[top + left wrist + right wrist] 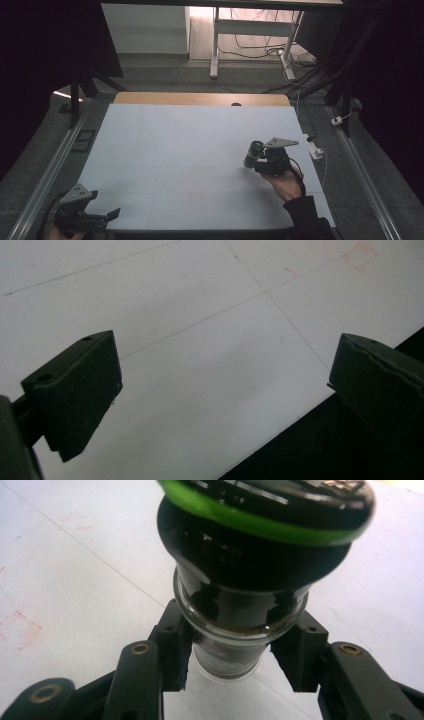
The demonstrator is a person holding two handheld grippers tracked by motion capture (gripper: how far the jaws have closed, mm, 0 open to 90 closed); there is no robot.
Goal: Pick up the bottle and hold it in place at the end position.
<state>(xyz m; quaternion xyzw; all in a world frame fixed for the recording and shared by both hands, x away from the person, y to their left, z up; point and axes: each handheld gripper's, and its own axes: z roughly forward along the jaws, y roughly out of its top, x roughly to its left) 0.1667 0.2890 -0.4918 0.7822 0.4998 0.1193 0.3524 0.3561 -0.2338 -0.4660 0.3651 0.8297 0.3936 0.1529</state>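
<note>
At the near left corner of the white desk [190, 145], the left claw [114, 214] hangs over the edge with its jaws spread wide and nothing between them. Farther in, on the right side, the right claw [251, 161] is clamped on a dark glass bottle [253, 153] with a green-ringed black cap, gripping its body below the cap; whether the bottle touches the desk cannot be told.
</note>
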